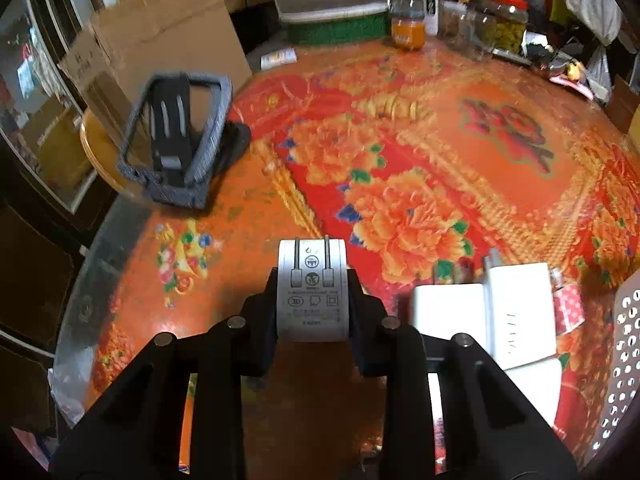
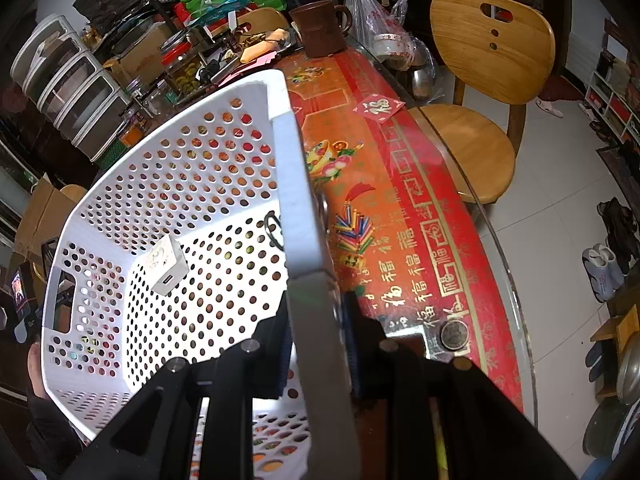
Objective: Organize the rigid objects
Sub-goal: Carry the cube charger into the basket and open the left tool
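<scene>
Between left claw (image 1: 313, 300) tips — charger (image 1: 312, 292)

Left gripper (image 1: 313, 300) clamped on a white charger (image 1: 313, 292), prongs pointing away, printed face up. Just right of it, more white chargers (image 1: 480, 312) lying on the red flowered tablecloth (image 1: 440, 140). At far right, a sliver of perforated white basket (image 1: 624, 360). Farther left, a grey phone stand (image 1: 180, 136); jars (image 1: 460, 16) at the back.
</scene>
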Demonstrator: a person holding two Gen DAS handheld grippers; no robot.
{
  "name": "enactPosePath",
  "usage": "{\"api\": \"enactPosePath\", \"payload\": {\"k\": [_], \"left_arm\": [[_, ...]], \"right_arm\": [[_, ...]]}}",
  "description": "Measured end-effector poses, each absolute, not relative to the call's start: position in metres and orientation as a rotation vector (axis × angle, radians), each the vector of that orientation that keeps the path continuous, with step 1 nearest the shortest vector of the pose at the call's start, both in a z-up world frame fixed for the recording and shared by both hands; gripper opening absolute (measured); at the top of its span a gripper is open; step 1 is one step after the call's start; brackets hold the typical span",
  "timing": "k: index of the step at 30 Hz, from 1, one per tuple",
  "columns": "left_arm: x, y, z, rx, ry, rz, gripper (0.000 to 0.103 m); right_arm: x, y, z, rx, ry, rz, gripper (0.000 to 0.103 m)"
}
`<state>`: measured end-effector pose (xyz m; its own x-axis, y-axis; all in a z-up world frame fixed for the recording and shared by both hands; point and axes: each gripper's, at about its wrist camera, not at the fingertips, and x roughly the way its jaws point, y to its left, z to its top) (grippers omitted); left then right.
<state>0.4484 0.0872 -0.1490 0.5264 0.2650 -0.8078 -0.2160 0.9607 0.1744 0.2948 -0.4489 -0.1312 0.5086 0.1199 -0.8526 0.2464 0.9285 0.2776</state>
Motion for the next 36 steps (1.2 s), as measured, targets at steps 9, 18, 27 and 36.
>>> {"api": "enactPosePath", "payload": {"k": [9,18,27,36], "left_arm": [[0.413,0.06,-0.067,0.135,0.792,0.324,0.026],[0.365,-0.013,0.003,0.176,0.682,0.21,0.026],[0.318,-0.1,0.033,0.243,0.617,0.094,0.026],[0.299,-0.197,0.017,0.33,0.651,-0.05,0.027]], "right_arm": [[0.295,-0.449,-0.131,0.393,1.042,-0.08,0.022],[0.295,-0.449,-0.131,0.394,1.042,-0.08,0.022],[0.295,-0.448,-0.131,0.394,1.041,-0.079,0.022],[0.295,-0.448,-0.131,0.394,1.041,-0.08,0.022]]}}
